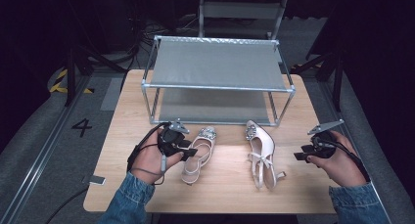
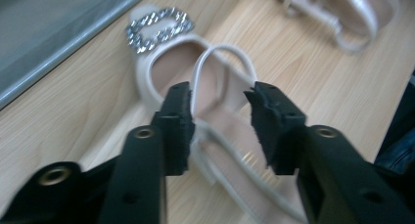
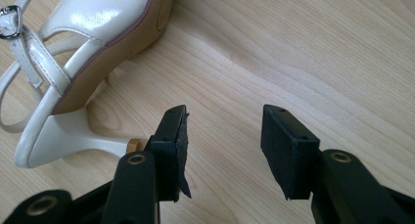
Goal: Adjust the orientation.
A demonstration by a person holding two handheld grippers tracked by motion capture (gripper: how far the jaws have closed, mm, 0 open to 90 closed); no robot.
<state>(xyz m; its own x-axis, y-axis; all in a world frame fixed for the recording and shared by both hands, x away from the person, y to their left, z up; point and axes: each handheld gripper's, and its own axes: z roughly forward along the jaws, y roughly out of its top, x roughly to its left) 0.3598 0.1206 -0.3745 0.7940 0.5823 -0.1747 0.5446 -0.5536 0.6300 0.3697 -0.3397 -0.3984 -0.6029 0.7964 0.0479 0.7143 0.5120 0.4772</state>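
Note:
Two cream heeled sandals with rhinestone buckles lie on the wooden table (image 1: 222, 192). My left gripper (image 1: 189, 151) hovers over the left sandal (image 1: 206, 141). In the left gripper view, that gripper (image 2: 218, 123) is open, its jaws on either side of the sandal's thin strap loop (image 2: 222, 50), with the buckle (image 2: 156, 28) beyond. The right sandal (image 1: 262, 150) lies on its side. My right gripper (image 1: 299, 155) stands open to its right with nothing between its jaws (image 3: 222, 145). That sandal's sole (image 3: 122, 43) and slim heel (image 3: 73, 141) lie just to the left of the jaws.
A metal shoe rack (image 1: 218, 65) with two grey fabric shelves stands at the back of the table, just behind the sandals; its lower edge (image 2: 49, 38) shows in the left gripper view. Bare wood lies in front of and between the sandals.

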